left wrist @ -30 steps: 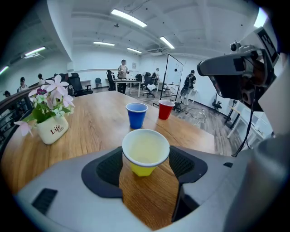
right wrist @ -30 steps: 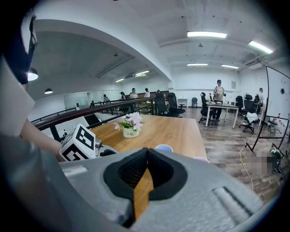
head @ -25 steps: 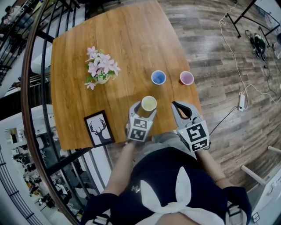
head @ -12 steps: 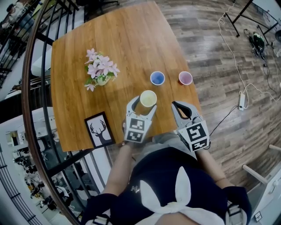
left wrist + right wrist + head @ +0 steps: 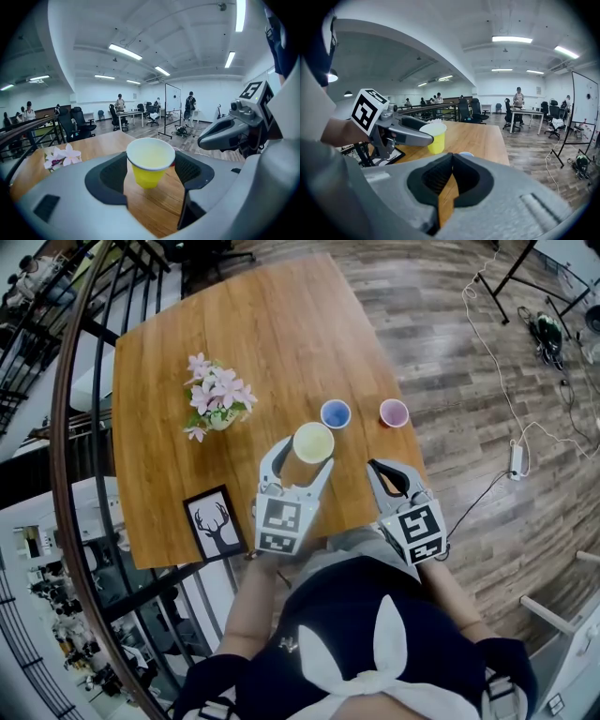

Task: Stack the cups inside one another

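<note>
My left gripper [image 5: 300,457] is shut on a yellow cup [image 5: 313,442], which it holds upright in the air above the wooden table [image 5: 244,343]. In the left gripper view the yellow cup [image 5: 149,161] sits between the two black pads [image 5: 111,174], clear of the tabletop. A blue cup [image 5: 336,413] and a pink cup [image 5: 394,412] stand on the table beyond it, near the right edge. My right gripper [image 5: 382,472] is shut with nothing in it, at the table's near right corner. In the right gripper view [image 5: 451,174] the yellow cup [image 5: 435,137] shows at left and the blue cup's rim [image 5: 465,153] just over the jaws.
A small pot of pink flowers [image 5: 217,395] stands left of the cups. A framed deer picture [image 5: 210,523] lies near the front left edge. A black railing [image 5: 70,381] curves along the table's left side. Cables [image 5: 511,381] lie on the wooden floor at right.
My left gripper has lifted the yellow cup off the table and carried it a little further out, toward the blue cup. The right gripper has stayed where it was.
</note>
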### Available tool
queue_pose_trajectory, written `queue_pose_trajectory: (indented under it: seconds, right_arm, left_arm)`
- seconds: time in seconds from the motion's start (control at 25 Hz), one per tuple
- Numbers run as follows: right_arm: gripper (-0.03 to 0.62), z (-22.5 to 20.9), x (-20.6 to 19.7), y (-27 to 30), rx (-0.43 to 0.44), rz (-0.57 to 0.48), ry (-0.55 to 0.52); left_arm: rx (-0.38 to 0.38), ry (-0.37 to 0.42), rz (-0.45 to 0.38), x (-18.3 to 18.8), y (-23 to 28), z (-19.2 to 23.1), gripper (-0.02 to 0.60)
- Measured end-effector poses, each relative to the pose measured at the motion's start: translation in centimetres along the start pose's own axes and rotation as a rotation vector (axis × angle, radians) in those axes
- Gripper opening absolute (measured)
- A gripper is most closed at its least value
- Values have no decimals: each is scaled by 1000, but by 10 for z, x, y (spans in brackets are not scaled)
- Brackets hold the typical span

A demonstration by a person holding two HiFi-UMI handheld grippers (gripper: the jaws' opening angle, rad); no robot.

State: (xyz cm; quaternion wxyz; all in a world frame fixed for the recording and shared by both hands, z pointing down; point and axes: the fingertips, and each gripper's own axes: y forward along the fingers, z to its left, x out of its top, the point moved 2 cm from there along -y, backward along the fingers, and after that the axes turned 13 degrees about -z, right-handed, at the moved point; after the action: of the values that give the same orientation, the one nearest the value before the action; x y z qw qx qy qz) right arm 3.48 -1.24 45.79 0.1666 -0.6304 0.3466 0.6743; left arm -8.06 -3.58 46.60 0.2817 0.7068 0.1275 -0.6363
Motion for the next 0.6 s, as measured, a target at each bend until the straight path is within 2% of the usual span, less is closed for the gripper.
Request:
queue_pose_trajectory:
  seconds: [0.24, 0.6]
  right_arm:
    - [-2, -1, 2, -2, -6, -3, -3]
    - [-2, -4, 2, -3, -18, -2, -1]
  left_arm:
    - [-14, 26, -70, 31, -8, -3, 331]
    - [-41, 55, -102, 48, -3, -5, 331]
